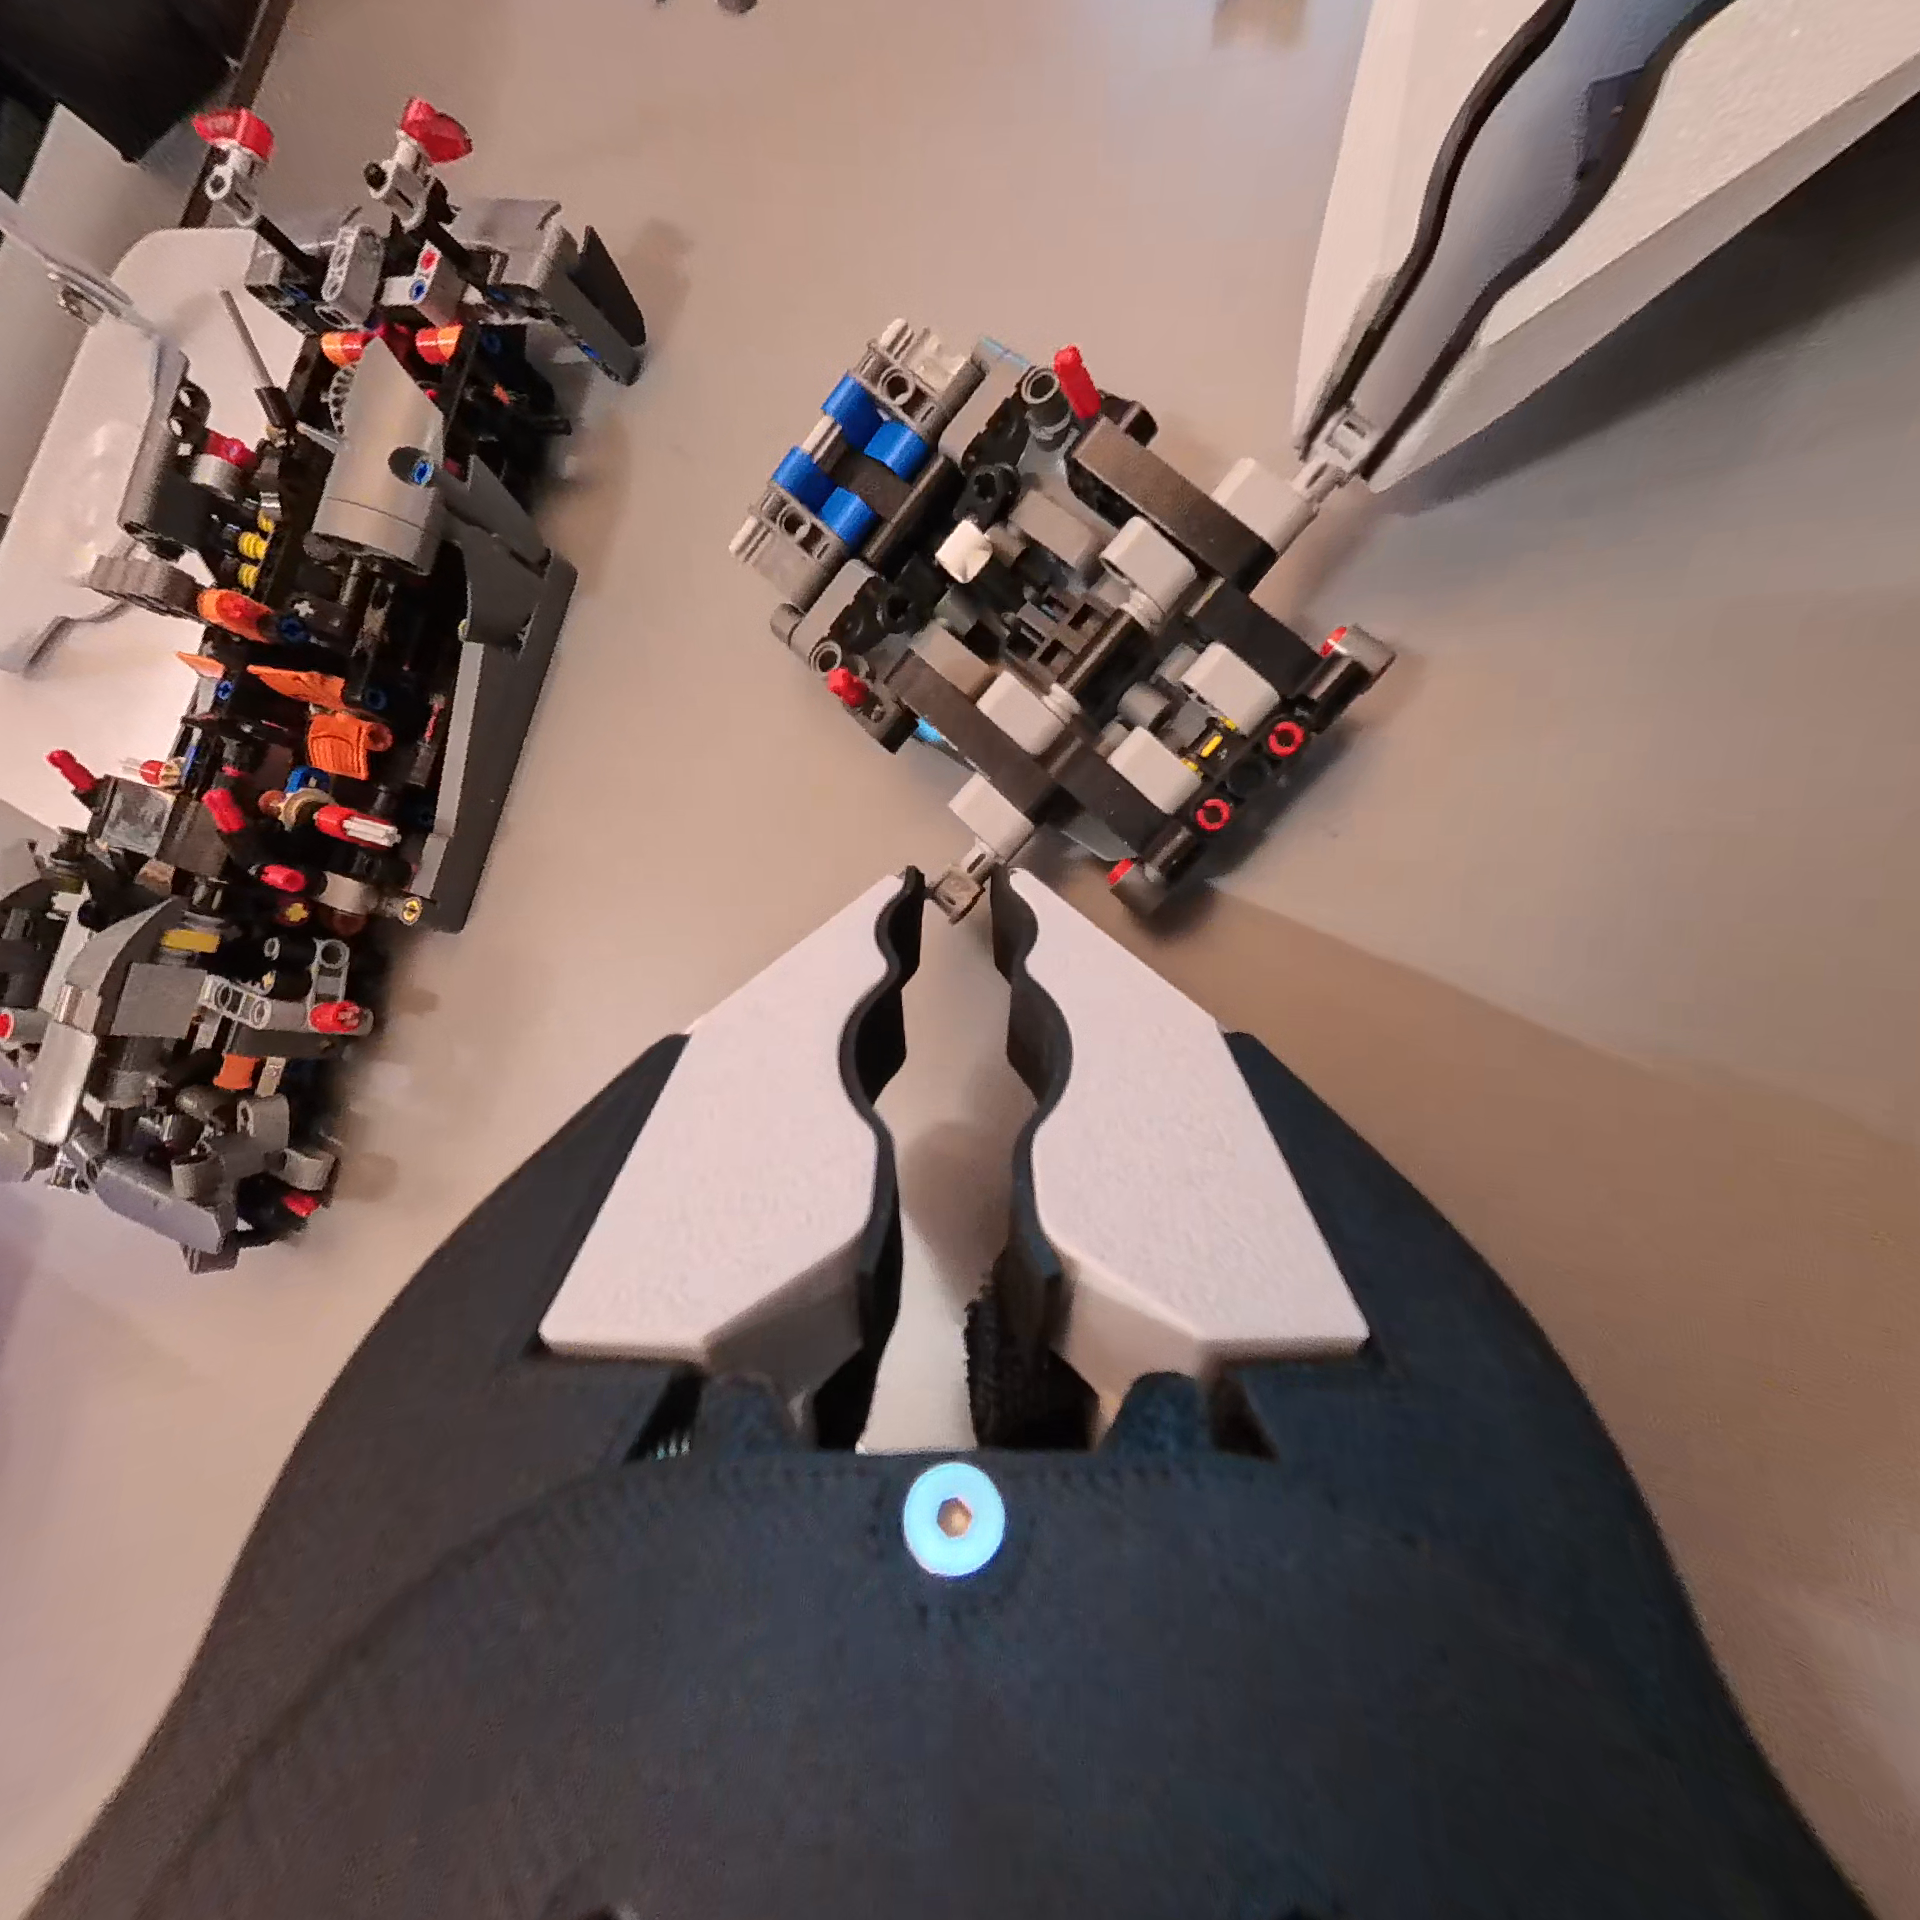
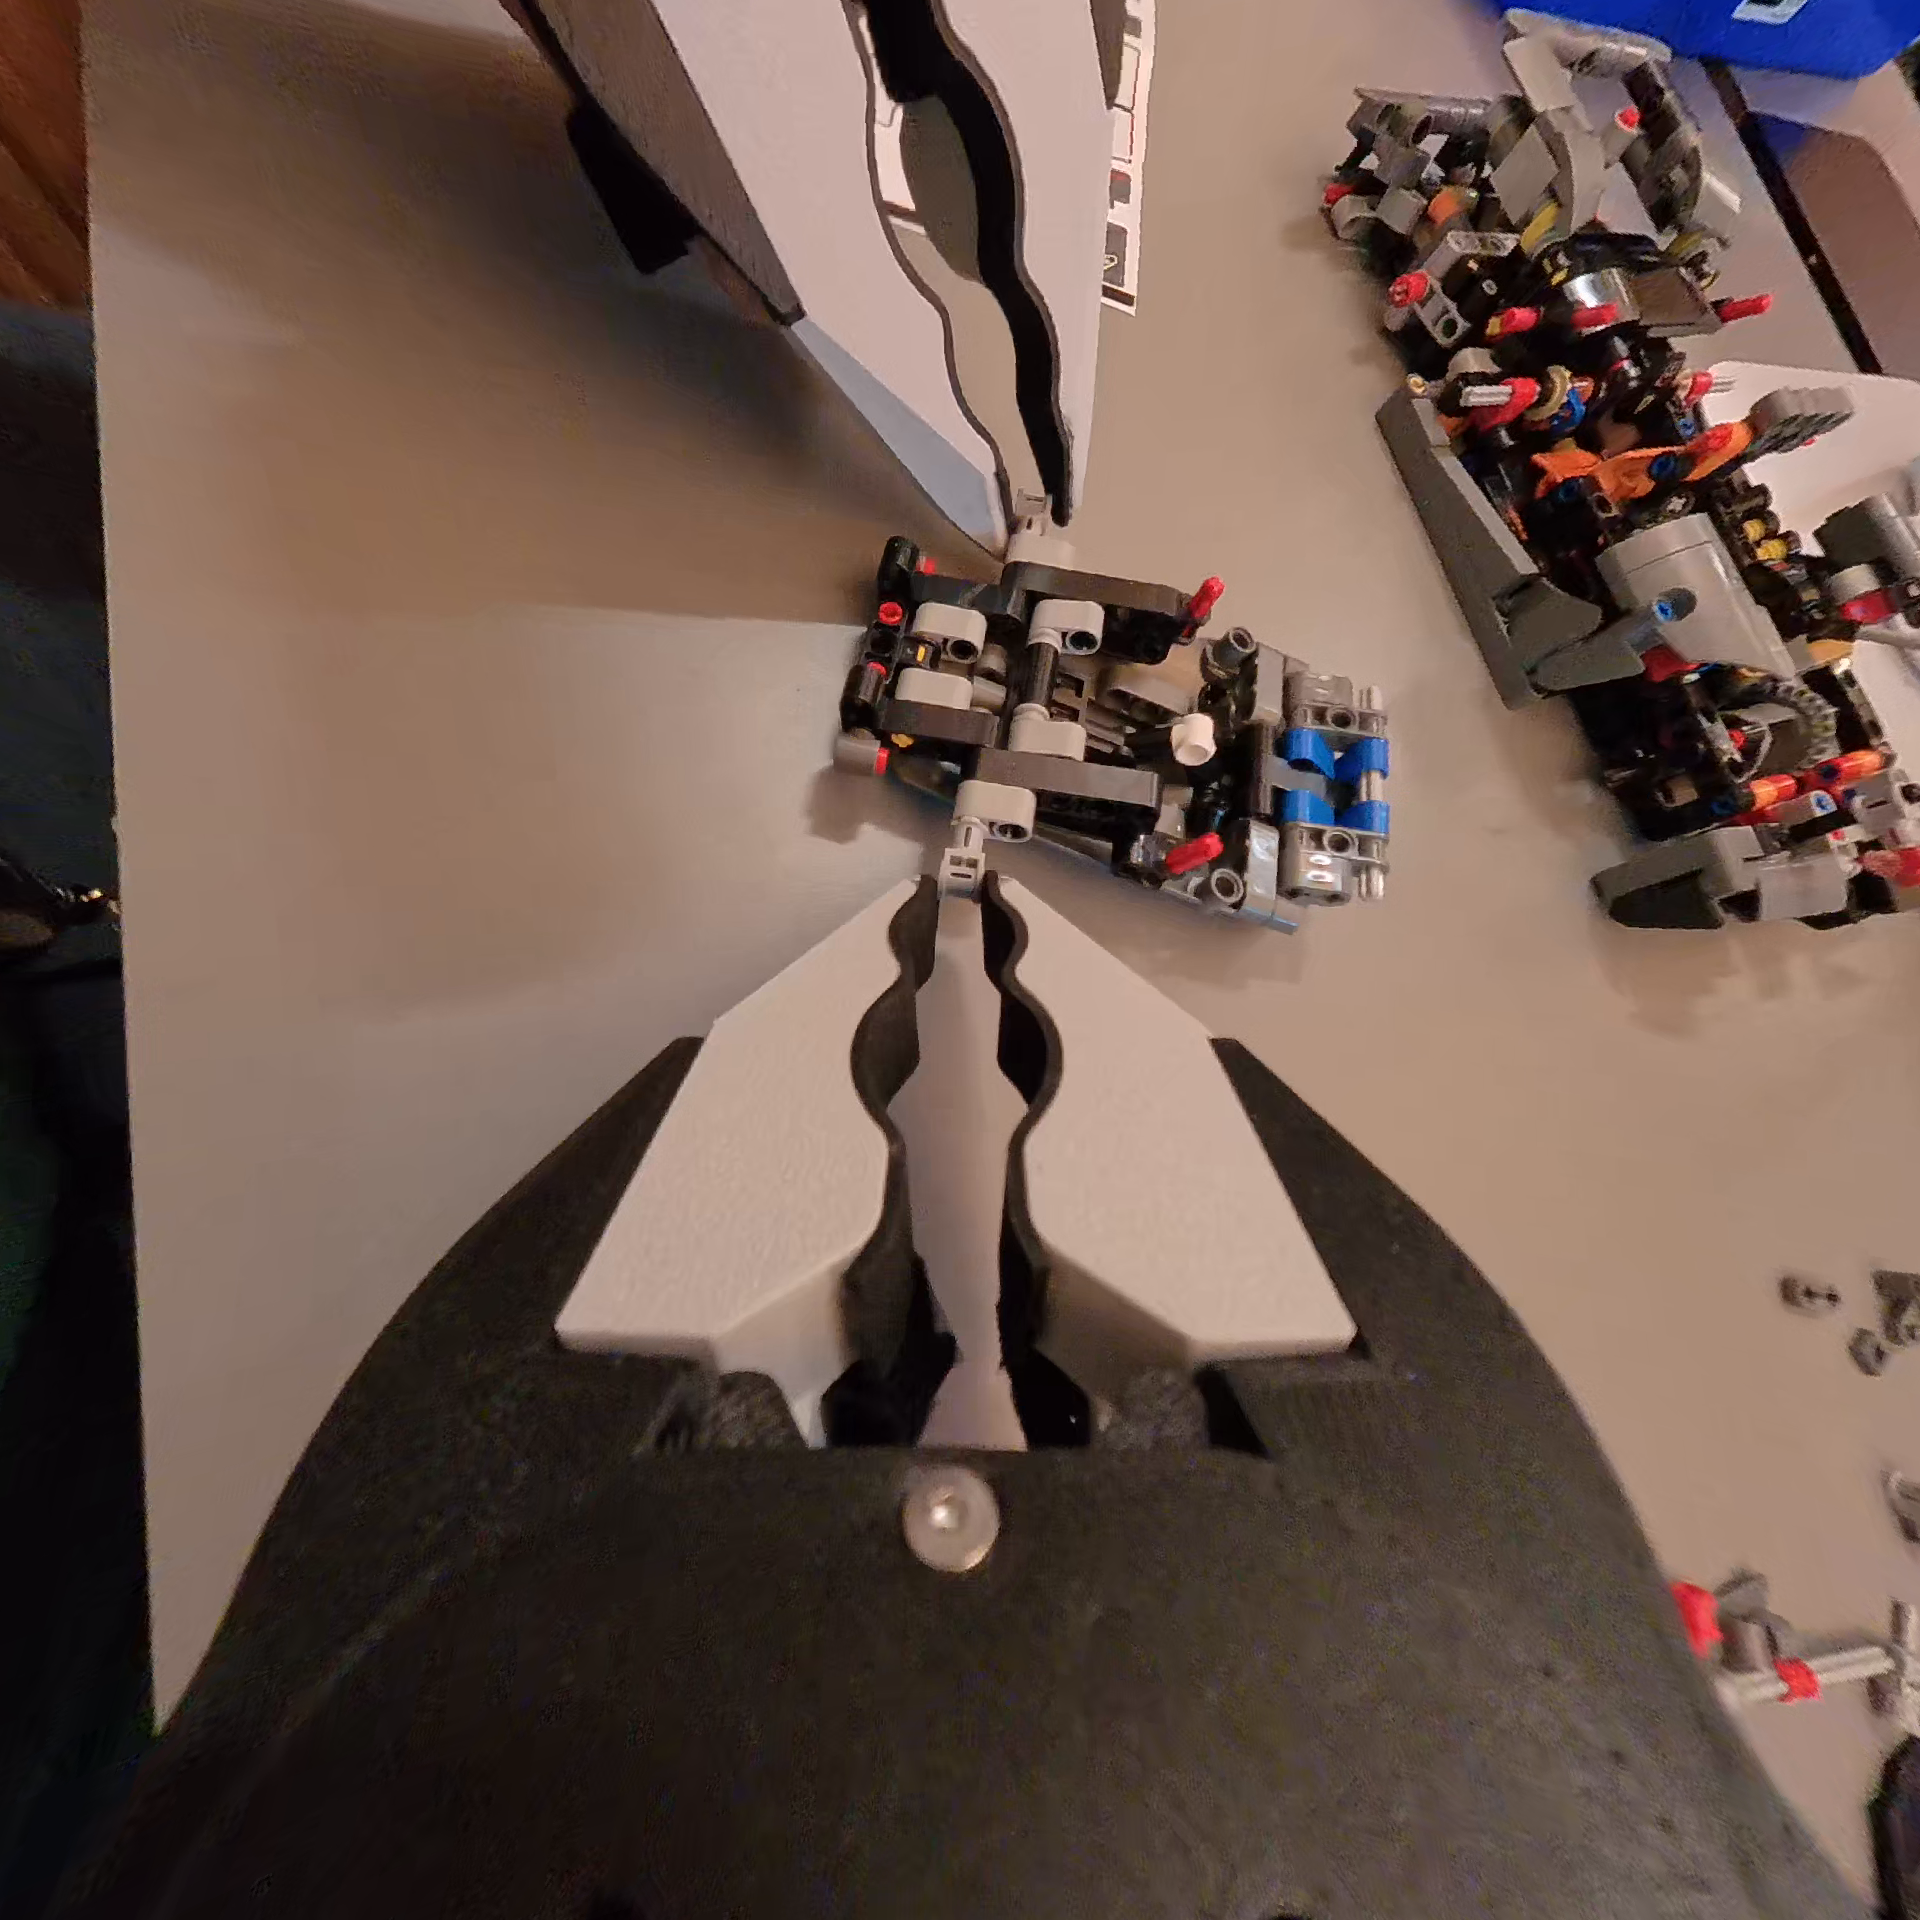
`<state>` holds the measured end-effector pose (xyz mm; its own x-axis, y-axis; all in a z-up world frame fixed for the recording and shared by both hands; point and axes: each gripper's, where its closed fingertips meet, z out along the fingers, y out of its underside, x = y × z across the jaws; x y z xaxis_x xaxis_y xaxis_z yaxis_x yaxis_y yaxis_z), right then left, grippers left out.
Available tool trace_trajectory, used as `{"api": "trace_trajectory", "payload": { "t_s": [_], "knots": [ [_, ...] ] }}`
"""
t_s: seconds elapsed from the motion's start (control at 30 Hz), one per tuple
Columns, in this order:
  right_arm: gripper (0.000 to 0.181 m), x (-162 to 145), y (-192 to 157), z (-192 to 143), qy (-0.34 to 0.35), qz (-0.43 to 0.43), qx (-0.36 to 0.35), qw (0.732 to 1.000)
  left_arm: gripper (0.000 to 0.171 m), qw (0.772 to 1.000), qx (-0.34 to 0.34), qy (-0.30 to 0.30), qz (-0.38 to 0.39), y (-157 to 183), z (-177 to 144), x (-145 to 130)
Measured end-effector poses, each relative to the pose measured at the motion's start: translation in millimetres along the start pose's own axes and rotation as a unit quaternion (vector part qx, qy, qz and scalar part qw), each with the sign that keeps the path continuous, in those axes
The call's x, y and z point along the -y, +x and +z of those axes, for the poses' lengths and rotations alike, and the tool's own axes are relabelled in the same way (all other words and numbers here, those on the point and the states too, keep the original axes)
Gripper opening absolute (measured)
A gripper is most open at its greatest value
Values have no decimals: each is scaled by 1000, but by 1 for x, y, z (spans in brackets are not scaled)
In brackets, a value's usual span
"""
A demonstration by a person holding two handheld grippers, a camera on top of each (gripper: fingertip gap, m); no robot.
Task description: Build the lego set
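Observation:
A small black and grey Technic assembly point(image 1: 1060, 623) with blue parts lies on the beige table; it also shows in the right wrist view point(image 2: 1112, 727). My left gripper point(image 1: 956, 896) is shut on a light grey connector point(image 1: 964, 883) sticking out of one side of it. My right gripper point(image 2: 961, 885) is shut on the light grey connector point(image 2: 961, 864) on the opposite side. Each gripper shows in the other's view, the right one point(image 1: 1335, 462) and the left one point(image 2: 1034, 509), tips pinching their connector. The large car chassis point(image 1: 291, 675) lies apart from it and also shows in the right wrist view point(image 2: 1683, 582).
Loose small grey parts point(image 2: 1808, 1294) and a red and grey axle piece point(image 2: 1766, 1662) lie at the right. A printed booklet point(image 2: 1127, 156) lies behind the left gripper. A blue object point(image 2: 1714, 31) sits at the far right corner. The table edge point(image 2: 104, 727) runs along the left. One gripper's finger ends stand about 9 cm off the other's.

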<state>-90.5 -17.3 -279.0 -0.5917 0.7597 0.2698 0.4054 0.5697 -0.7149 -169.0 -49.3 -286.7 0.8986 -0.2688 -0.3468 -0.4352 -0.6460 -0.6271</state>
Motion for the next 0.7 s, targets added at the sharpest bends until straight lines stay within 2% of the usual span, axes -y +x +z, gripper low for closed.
{"api": "trace_trajectory", "payload": {
  "t_s": [0.5,0.7],
  "knots": [
    [8,9,-8,7,6,29,21,999,12,1000,7,0,-25,-6,2,-7],
    [8,9,-8,6,7,29,25,999,18,999,12,-6,-37,-6,1,-10]
  ]
}}
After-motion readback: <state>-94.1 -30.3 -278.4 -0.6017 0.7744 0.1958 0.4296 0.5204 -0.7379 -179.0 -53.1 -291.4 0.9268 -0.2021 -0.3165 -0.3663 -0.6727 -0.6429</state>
